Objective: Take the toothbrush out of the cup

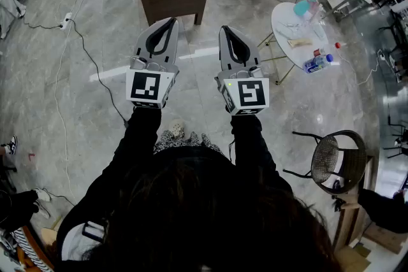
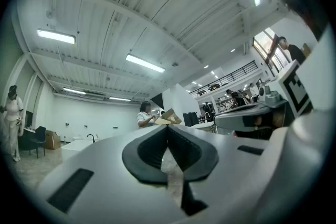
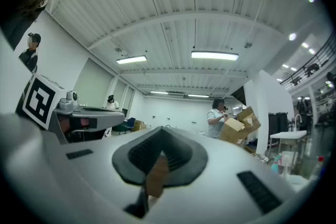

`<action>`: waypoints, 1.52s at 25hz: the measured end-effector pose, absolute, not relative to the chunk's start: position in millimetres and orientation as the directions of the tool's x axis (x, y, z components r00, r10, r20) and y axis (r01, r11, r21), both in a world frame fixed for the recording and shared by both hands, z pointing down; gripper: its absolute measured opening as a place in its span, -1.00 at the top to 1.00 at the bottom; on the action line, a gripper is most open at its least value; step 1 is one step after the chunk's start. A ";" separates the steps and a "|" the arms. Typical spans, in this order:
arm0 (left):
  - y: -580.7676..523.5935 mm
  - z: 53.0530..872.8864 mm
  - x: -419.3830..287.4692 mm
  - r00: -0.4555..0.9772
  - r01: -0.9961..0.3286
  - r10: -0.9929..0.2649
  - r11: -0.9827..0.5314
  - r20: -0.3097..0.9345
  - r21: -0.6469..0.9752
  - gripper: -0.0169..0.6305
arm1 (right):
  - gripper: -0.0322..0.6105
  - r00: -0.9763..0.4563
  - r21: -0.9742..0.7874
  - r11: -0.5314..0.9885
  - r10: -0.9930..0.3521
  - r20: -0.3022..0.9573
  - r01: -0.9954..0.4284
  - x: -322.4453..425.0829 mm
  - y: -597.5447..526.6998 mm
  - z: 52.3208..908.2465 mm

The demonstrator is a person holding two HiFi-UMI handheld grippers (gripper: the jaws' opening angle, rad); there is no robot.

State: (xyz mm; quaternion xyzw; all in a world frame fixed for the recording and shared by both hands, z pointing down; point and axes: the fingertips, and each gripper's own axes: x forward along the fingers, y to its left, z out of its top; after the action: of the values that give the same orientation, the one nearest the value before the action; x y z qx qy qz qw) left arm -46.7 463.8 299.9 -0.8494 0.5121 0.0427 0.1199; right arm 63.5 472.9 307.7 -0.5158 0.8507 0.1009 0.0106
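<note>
Start position: left hand-held gripper (image 1: 169, 22) and right hand-held gripper (image 1: 225, 30) hang clenched, empty, over the floor (image 1: 95, 22); next, approach the round worktop (image 1: 285, 22).

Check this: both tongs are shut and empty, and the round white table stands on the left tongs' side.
Wrong side. The left tongs and right tongs are shut and empty, but the round white table stands on the right tongs' side; the head view shows it.
</note>
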 end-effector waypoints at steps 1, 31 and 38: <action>461.5 301.1 -48.7 0.475 -0.879 -0.859 -0.450 -0.192 -0.159 0.92 | 0.89 -0.467 0.166 0.446 -0.876 -0.121 -0.879 61.5 470.9 307.7; 390.7 301.2 -92.9 0.559 -0.829 -0.800 -0.545 -0.218 -0.127 0.92 | 0.89 -0.450 0.140 0.429 -0.872 -0.194 -0.892 10.5 412.5 301.8; 371.0 309.9 -99.6 0.565 -0.825 -0.800 -0.553 -0.203 -0.117 0.92 | 0.89 -0.472 0.130 0.455 -0.865 -0.170 -0.881 0.5 393.2 307.9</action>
State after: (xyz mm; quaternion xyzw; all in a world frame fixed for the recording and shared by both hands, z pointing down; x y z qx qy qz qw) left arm -99.6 371.0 309.9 -0.8790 0.4620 0.0628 0.0997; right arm 0.5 393.2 307.9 -0.5122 0.8521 0.1002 0.0397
